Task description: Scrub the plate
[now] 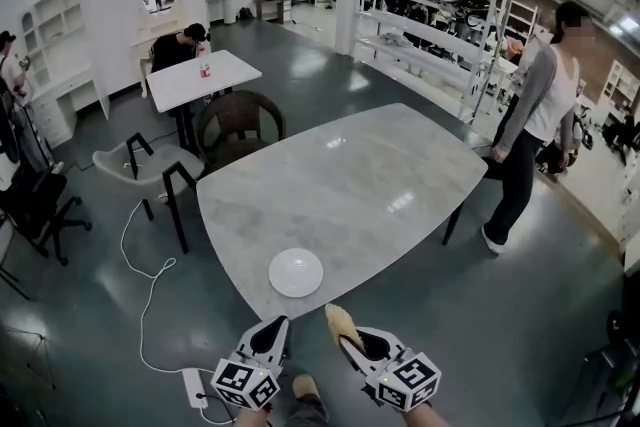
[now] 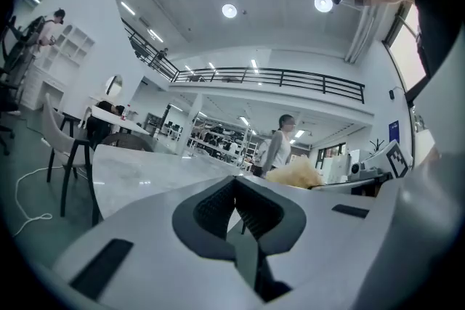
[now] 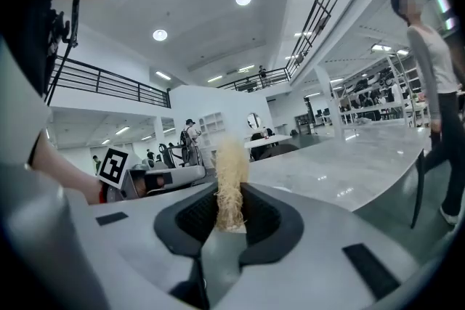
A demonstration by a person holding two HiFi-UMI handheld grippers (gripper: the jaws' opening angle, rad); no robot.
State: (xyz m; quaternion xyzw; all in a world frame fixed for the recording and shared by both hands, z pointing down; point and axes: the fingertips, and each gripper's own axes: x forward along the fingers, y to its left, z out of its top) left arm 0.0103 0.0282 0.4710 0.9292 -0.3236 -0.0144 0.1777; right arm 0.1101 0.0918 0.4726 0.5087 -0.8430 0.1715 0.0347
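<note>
Head view: plate [image 1: 296, 272] nr hand-held gripper [image 1: 277, 325]

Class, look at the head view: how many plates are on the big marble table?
1. The white plate lies by the table's near edge, just beyond the left tongs and the scrubber gripped in the right tongs. No other plate shows.

The head view's bottom edge cuts off the left hand [image 1: 248, 418] behind the left gripper [image 1: 272, 330] and the right hand [image 1: 428, 412] behind the right gripper [image 1: 352, 340]. The scrubber's [image 3: 231, 178] lower end is hidden between the right gripper's fingers [image 3: 267, 218]. The red item [image 1: 204, 70] on the far small table [image 1: 228, 75] is too small to identify.
</note>
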